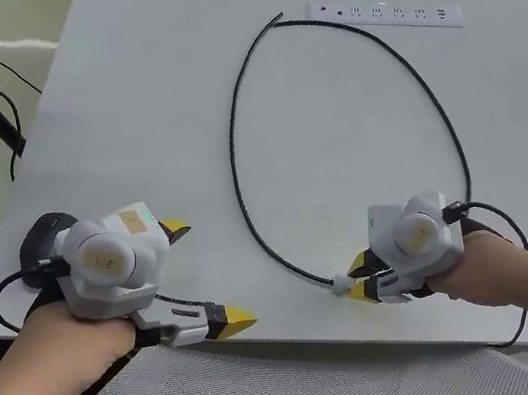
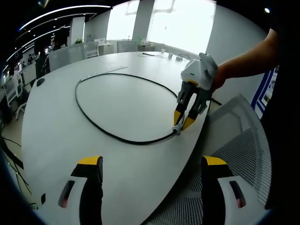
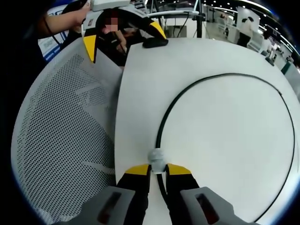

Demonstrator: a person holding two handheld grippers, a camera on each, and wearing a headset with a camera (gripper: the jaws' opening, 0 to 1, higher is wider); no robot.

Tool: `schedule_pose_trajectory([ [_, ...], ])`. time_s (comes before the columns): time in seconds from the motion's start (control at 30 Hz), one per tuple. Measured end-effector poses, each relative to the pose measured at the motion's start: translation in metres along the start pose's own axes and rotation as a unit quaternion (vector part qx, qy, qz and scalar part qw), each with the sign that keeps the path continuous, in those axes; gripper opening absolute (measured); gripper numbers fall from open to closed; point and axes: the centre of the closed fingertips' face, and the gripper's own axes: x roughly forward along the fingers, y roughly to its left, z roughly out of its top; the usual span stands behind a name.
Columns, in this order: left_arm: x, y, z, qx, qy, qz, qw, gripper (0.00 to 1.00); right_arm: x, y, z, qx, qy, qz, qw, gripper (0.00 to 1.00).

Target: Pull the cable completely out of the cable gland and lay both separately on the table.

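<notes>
Black and single, one cable [image 1: 234,162] lies looped on the white table [image 1: 333,125]. One white cable gland [image 3: 157,157] sits on its near end, at the table edge. My right gripper [image 3: 158,171] straddles the cable just behind the gland, jaws nearly closed; I cannot tell whether they pinch. My left gripper [image 2: 151,161] gapes wide, holding nothing.

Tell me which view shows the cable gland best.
The right gripper view: the white cable gland sits large and central, held at the tips of the right gripper. The head view shows it small beside that gripper; the left gripper view shows a tiny speck.
</notes>
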Motion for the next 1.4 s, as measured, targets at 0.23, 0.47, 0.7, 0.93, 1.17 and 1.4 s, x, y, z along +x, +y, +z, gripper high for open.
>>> schedule_pose_trajectory([
  [0.23, 0.001, -0.001, 0.007, 0.005, -0.007, -0.005, 0.9999, 0.86, -0.01, -0.001, 0.007, 0.004, -0.002, -0.008, 1.0, 0.06],
  [0.47, 0.003, -0.002, 0.015, 0.015, -0.013, -0.012, 0.9997, 0.86, -0.024, 0.001, 0.017, 0.021, -0.009, -0.016, 0.9996, 0.06],
  [0.7, 0.002, -0.003, 0.024, 0.026, -0.019, -0.018, 0.9993, 0.85, -0.041, 0.002, 0.032, 0.026, -0.022, -0.024, 0.9992, 0.06],
  [0.93, 0.003, -0.002, 0.038, 0.045, -0.026, -0.023, 0.9984, 0.85, -0.062, 0.002, 0.052, 0.02, -0.039, -0.038, 0.9984, 0.06],
  [1.17, 0.006, -0.011, 0.06, 0.065, -0.035, -0.038, 0.9966, 0.85, -0.078, 0.001, 0.064, 0.021, -0.047, -0.045, 0.9977, 0.06],
  [1.4, 0.016, -0.018, 0.07, 0.085, -0.038, -0.062, 0.9938, 0.82, -0.094, 0.003, 0.076, 0.011, -0.054, -0.049, 0.9973, 0.06],
])
